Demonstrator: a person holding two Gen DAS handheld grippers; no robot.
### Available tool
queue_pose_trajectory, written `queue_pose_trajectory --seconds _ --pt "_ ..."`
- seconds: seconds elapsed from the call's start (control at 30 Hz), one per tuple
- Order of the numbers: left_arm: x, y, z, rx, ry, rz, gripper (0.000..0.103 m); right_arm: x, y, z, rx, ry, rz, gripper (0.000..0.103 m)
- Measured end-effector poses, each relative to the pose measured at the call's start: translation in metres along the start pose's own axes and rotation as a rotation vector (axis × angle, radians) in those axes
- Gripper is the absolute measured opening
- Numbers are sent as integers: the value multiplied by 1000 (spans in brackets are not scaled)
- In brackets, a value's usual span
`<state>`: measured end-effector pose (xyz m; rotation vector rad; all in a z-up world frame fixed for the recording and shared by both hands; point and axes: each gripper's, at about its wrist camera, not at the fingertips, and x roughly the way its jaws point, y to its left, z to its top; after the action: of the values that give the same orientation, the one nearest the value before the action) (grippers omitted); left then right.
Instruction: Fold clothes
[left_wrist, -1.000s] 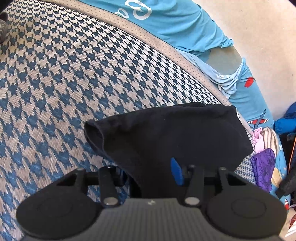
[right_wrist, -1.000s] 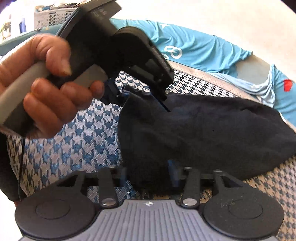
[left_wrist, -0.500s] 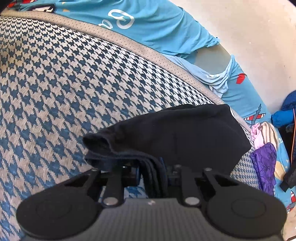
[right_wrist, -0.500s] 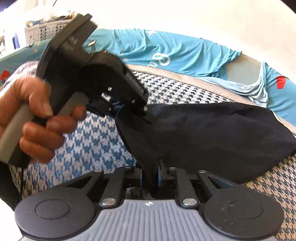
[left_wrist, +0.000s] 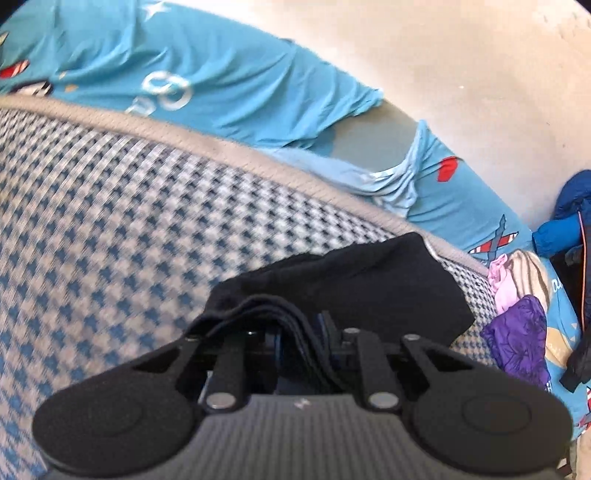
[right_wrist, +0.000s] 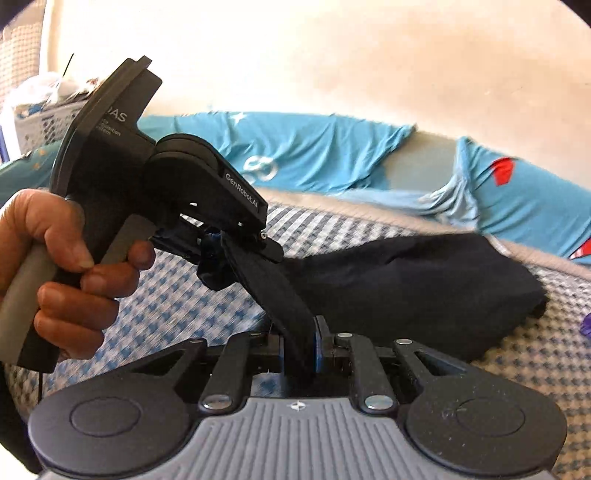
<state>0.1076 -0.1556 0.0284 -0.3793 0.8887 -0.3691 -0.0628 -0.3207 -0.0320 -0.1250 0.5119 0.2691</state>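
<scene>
A black garment (right_wrist: 406, 288) lies on a houndstooth cushion (right_wrist: 535, 354) with a blue and cream pattern, and 2 grippers hold its near edge. The right gripper (right_wrist: 301, 347) has its jaws closed tight on a folded band of the black cloth, which rises from between the jaws toward the upper left. There the left gripper (right_wrist: 229, 247) grips the other end of this band, also with the jaws closed on the cloth, and a small bunch of fabric hangs just under it. A hand (right_wrist: 62, 273) holds the grey handle of the left gripper at the left side of the right wrist view.

In the left wrist view, the left gripper (left_wrist: 303, 332) shows several layers of the black garment (left_wrist: 369, 284) pinched between its jaws, and the rest of the cloth spreads away over the cushion (left_wrist: 129, 229) toward its grey border. The near edge is lifted off the cushion, while the far part rests on it.

Behind the cushion a light blue sheet (left_wrist: 221, 81) with printed figures lies along the pale wall (left_wrist: 461, 74). At the right edge a purple cloth (left_wrist: 524, 332) and a pink cloth (left_wrist: 506, 280) lie beside the cushion.
</scene>
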Motion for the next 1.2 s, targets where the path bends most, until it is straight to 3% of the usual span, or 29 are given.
queue_pose_trajectory --seconds 0.53,1.2 --pt "65 -87 39 144 14 -11 17 7 -96 20 141 -105 -116 14" --pt "173 -153 50 199 101 -15 17 53 -187 21 396 -96 -196 14"
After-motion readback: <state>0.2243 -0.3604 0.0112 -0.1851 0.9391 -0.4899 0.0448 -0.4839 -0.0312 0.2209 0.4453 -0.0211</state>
